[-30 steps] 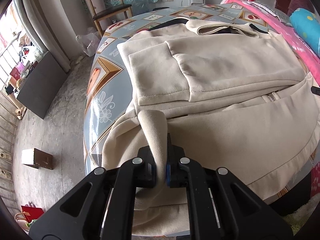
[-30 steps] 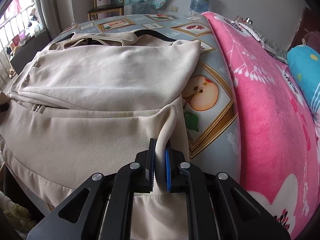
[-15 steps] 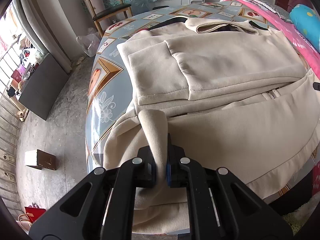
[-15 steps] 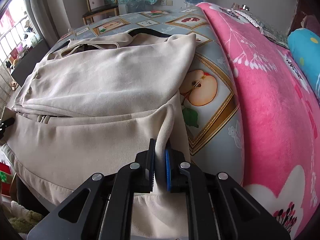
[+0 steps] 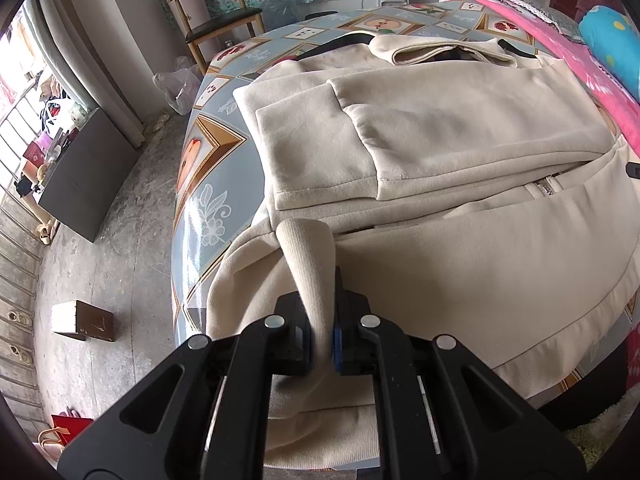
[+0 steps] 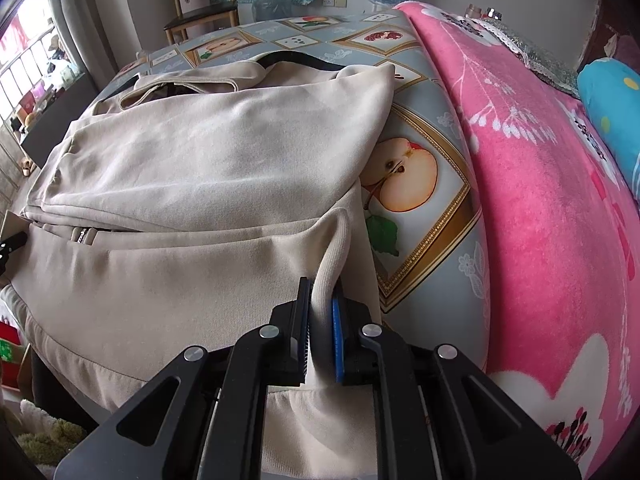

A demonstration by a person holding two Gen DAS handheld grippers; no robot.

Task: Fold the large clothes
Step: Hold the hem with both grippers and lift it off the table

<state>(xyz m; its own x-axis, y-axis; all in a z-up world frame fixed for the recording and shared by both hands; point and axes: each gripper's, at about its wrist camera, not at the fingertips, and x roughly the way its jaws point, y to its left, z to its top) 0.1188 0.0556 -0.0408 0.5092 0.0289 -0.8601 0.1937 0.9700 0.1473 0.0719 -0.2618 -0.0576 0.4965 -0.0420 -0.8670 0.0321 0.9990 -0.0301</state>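
A large beige zip jacket (image 5: 460,152) lies spread on a bed, sleeves folded across its chest, collar at the far end. It also shows in the right wrist view (image 6: 208,160). My left gripper (image 5: 322,332) is shut on the ribbed hem at the jacket's near left corner and lifts a ridge of cloth. My right gripper (image 6: 320,336) is shut on the hem at the near right corner. The hem between them hangs over the bed's front edge.
The bed has a grey fruit-print sheet (image 5: 208,168) and a pink floral blanket (image 6: 540,200) along the right side. A wooden chair (image 5: 216,20) stands beyond the bed. A dark cabinet (image 5: 80,176) and a small box (image 5: 82,320) are on the floor at left.
Both grippers have risen slightly and drawn the hem corners up and forward toward the jacket's chest. Their hold on the hem is unchanged.
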